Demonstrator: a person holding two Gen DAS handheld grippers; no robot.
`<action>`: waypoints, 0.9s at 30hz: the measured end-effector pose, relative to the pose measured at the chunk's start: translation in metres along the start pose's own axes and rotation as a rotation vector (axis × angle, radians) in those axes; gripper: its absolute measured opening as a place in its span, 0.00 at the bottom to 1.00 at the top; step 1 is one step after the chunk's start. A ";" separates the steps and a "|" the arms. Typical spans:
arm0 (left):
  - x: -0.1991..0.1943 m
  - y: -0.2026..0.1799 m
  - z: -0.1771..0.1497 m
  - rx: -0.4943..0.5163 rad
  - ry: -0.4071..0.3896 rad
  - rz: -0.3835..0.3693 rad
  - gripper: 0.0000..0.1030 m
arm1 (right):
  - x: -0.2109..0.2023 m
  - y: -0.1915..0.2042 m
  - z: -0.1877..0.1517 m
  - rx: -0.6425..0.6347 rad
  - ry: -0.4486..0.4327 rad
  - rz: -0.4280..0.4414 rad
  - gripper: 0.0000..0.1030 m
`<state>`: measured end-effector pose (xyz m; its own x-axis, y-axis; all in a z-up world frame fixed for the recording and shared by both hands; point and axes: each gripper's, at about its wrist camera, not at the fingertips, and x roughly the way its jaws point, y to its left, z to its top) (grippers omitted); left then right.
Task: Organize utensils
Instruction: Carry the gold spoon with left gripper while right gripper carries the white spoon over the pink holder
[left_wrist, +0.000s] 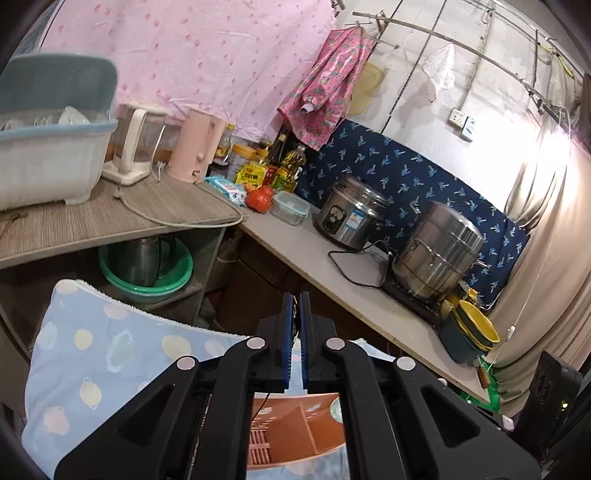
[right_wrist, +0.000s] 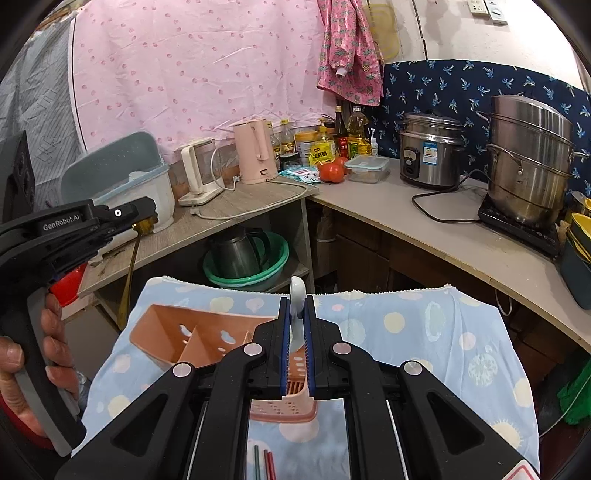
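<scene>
Right wrist: right gripper (right_wrist: 296, 314) pinches white spoon (right_wrist: 297, 295); left gripper (right_wrist: 146, 221) clamps, prob., gold utensil (right_wrist: 131, 273).

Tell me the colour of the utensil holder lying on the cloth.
The utensil holder is salmon pink, a peachy orange-pink plastic with cut-out holes. The right wrist view shows it best.

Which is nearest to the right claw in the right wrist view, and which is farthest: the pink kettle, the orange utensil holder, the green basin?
1. Orange utensil holder, just below and left of the right claw, on the blue cloth.
2. Green basin, on the low shelf behind the cloth.
3. Pink kettle, up on the counter by the pink curtain.
</scene>
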<state>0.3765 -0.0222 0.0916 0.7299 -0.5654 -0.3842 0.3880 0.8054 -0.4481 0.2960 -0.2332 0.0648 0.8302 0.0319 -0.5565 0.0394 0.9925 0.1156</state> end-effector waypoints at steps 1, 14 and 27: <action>0.003 0.003 -0.003 0.002 0.004 0.007 0.03 | 0.005 0.001 -0.001 -0.003 0.006 0.001 0.07; -0.003 0.009 -0.020 0.033 -0.018 -0.030 0.03 | 0.022 0.002 -0.015 0.009 0.039 0.018 0.07; 0.025 0.020 -0.045 0.049 0.051 0.014 0.03 | 0.028 0.005 -0.018 -0.005 0.061 0.013 0.07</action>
<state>0.3768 -0.0285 0.0369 0.7064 -0.5614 -0.4310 0.4062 0.8203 -0.4027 0.3096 -0.2249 0.0353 0.7951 0.0514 -0.6042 0.0262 0.9926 0.1189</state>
